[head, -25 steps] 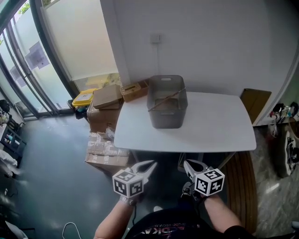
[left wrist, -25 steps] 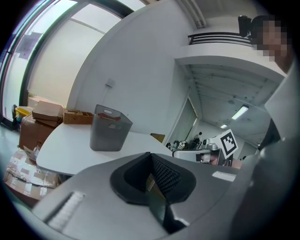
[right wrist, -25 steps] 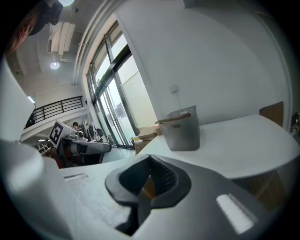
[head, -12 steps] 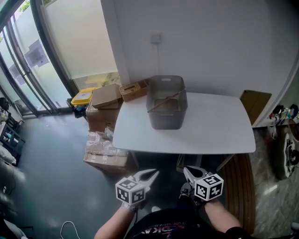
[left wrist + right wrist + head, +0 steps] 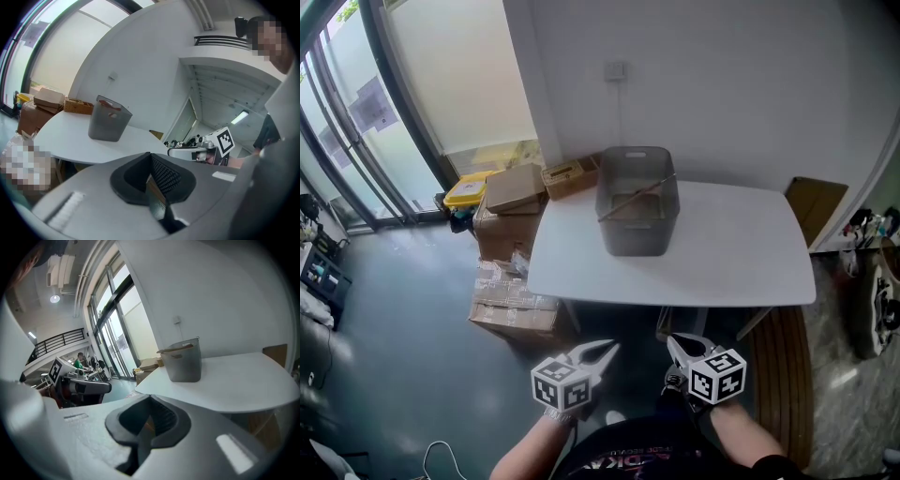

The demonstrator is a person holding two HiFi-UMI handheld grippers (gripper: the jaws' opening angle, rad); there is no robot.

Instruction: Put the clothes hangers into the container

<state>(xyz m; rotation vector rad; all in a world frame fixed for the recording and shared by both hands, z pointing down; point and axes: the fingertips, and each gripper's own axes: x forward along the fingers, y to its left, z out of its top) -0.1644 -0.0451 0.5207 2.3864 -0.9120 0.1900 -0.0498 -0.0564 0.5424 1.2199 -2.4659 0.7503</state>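
A grey plastic container (image 5: 637, 202) stands at the back of the white table (image 5: 722, 262), near the wall. Wooden clothes hangers (image 5: 636, 195) lie inside it, one slanting up to the rim. Both grippers hang below the table's front edge, close to my body and far from the container. My left gripper (image 5: 605, 351) is shut with nothing between its pads. My right gripper (image 5: 675, 341) is also shut and empty. The left gripper view shows the container (image 5: 108, 123) ahead, and the right gripper view shows it (image 5: 183, 361) with a hanger (image 5: 176, 348) on top.
Cardboard boxes (image 5: 514, 192) and a yellow box (image 5: 469, 194) are stacked left of the table, with wrapped packs (image 5: 511, 300) on the floor below. A brown board (image 5: 816, 202) leans at the table's right end. Glass doors run along the left.
Both grippers have dropped a little lower and closer to my body. The container and hangers have not moved.
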